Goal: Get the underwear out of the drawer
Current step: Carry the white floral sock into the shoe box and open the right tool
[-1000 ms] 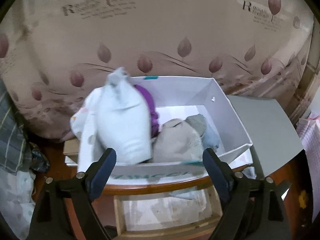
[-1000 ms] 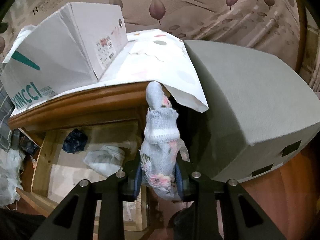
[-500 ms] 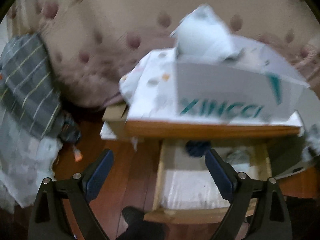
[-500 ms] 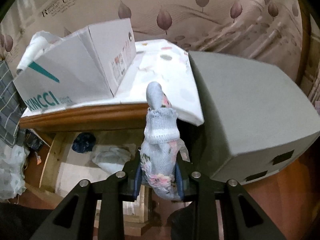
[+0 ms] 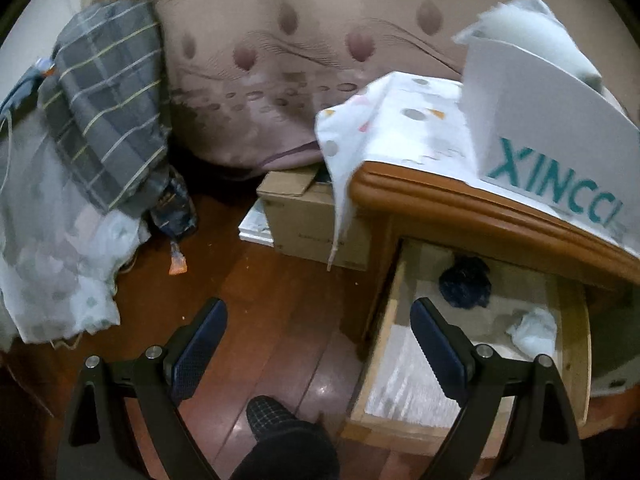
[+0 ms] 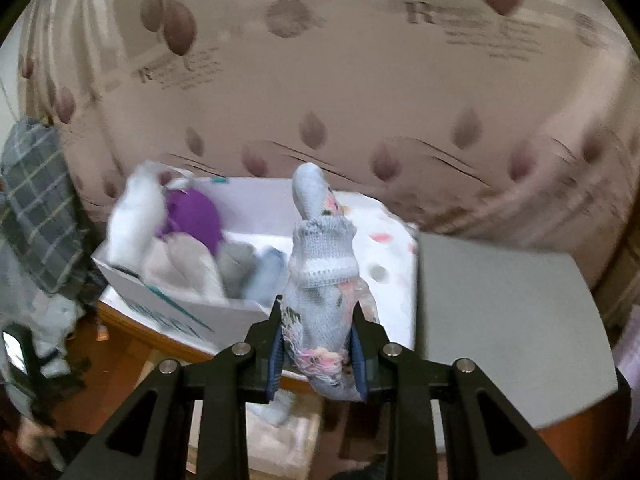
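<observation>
Right hand-held gripper (image 6: 317,354), frame centre-bottom: clamped on pale-blue floral underwear (image 6: 320,280), raised before white box (image 6: 192,316). Left hand-held gripper (image 5: 318,344): fingers apart, holding nothing, beside open drawer (image 5: 576,332), lower right; dark garment (image 5: 466,283), white garment (image 5: 534,330) inside.

- underwear (image 6: 320,280): pale blue knit, white band, pink floral print, frayed lace edge; stands upright, lower part pinched between blue pads
- drawer (image 5: 384,344): light wood, pulled open; dark navy garment (image 5: 466,282) at back, crumpled white garment (image 5: 534,330) beside it
</observation>
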{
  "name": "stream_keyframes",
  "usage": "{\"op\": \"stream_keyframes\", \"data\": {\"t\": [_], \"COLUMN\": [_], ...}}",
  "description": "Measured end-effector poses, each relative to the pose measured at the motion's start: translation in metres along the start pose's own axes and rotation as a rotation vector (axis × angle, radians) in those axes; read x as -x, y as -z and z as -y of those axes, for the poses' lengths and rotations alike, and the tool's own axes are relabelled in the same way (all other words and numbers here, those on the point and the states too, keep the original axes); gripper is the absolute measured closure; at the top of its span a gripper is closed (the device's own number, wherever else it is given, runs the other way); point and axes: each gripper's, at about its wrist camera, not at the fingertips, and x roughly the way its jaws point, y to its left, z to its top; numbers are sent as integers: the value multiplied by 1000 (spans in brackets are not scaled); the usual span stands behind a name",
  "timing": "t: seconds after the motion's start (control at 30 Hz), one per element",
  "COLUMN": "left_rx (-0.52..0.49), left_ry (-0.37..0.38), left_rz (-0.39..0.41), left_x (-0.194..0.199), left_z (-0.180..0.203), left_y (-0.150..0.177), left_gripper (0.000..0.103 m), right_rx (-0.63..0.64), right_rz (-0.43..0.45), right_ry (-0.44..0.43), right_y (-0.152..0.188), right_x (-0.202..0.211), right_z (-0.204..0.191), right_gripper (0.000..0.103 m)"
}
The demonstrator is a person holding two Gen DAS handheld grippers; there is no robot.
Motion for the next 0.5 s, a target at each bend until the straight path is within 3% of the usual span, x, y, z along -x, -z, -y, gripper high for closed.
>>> {"op": "stream_keyframes", "data": {"t": [0.23, 0.5], "left_rx": [45, 83], "left_ry": [-41, -40], "left_rz": [7, -13], "left_x": [-11, -19], "left_z": [-16, -23], "left_y": [8, 9], "left_gripper": [12, 11], "right_rx": [86, 138], "right_rz": [-68, -172], "right_ry": [-27, 20], "right_y": [-46, -45], "right_x": [-46, -104], "right_z": [-47, -69], "right_gripper": [75, 75]}}
